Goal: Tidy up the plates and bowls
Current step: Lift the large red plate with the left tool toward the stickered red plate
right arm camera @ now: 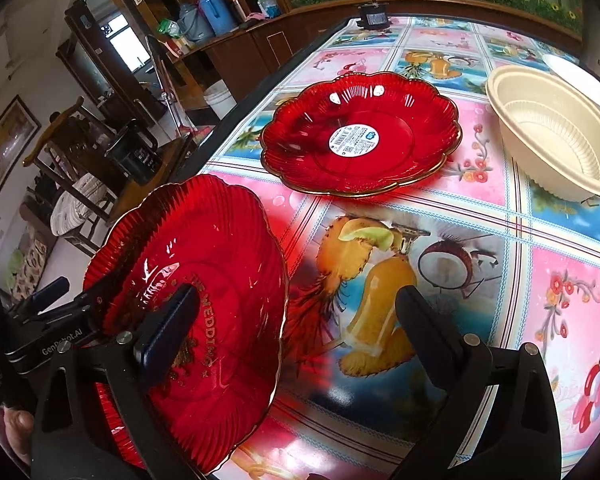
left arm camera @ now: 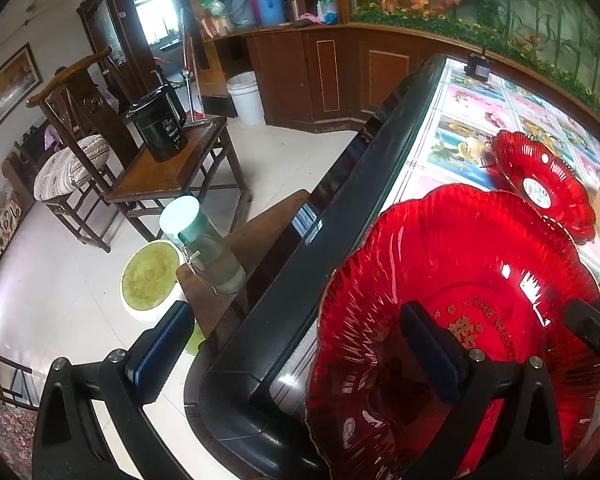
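Plate: I see the near red plate (right arm camera: 204, 300) tilted steeply at the table's left edge, gold lettering on its face.
Left claw: my left claw (left arm camera: 300, 356) has its fingers spread wide; one finger (left arm camera: 432, 356) lies against the plate's face, the other (left arm camera: 162, 356) hangs past the table edge. I cannot tell whether it grips the plate.
Right claw: my right claw (right arm camera: 296, 336) is spread and empty; its left finger (right arm camera: 168, 332) is in front of the plate's face, and I cannot tell whether it touches.
Second plate: a second red plate (right arm camera: 360, 136) with a white sticker lies flat farther back.
Bowl: a cream bowl (right arm camera: 552, 136) sits right of it, apart.
Table: the table (right arm camera: 480, 280) wears a fruit-print cloth.
Bottle: a bottle (left arm camera: 204, 248) stands on a stool beside the table.
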A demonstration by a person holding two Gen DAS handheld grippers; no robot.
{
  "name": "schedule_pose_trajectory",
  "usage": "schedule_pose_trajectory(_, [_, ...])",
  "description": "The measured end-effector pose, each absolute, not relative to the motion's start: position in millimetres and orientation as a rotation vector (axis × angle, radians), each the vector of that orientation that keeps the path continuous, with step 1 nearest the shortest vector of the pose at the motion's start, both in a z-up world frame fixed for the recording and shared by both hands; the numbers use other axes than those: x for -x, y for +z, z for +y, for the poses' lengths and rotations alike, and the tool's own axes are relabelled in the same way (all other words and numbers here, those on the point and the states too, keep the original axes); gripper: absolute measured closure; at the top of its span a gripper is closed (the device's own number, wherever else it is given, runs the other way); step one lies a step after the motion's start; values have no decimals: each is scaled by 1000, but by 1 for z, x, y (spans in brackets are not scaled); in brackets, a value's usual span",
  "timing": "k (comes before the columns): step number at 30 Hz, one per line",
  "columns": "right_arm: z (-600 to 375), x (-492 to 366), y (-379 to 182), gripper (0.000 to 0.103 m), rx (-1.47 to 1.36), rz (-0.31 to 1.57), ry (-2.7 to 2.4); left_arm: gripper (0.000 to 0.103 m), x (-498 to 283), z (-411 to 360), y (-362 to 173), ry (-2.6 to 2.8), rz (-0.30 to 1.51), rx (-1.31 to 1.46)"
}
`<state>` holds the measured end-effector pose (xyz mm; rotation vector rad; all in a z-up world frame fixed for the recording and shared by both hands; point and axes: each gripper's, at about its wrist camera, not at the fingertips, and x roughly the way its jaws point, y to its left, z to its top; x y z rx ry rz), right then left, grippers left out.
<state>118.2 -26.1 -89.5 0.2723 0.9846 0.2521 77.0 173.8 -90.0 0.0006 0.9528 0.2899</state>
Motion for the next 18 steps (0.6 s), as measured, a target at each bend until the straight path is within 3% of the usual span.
schedule_pose_trajectory(6, [-26, -118, -94, 14, -278, 1001, 243, 2, -79, 176, -98, 246, 986, 49])
schedule_pose_trajectory(9, [-26, -119, -94, 20, -277, 1003, 245, 13, -81, 177, -104, 237, 1014, 75])
schedule_pose_trajectory(11, [-26, -119, -94, 27, -273, 998, 241, 18, -82, 178, -106, 244, 1024, 80])
schedule_pose_trajectory(15, [-28, -120, -95, 53, -278, 996, 242, 27, -80, 178, -103, 239, 1009, 99])
schedule_pose_trajectory(16, [-29, -120, -96, 63, -282, 997, 242, 31, -79, 178, -102, 236, 1005, 97])
schedule_pose_trajectory(18, [-31, -121, -97, 69, -295, 999, 257, 44, -78, 175, -99, 222, 991, 86])
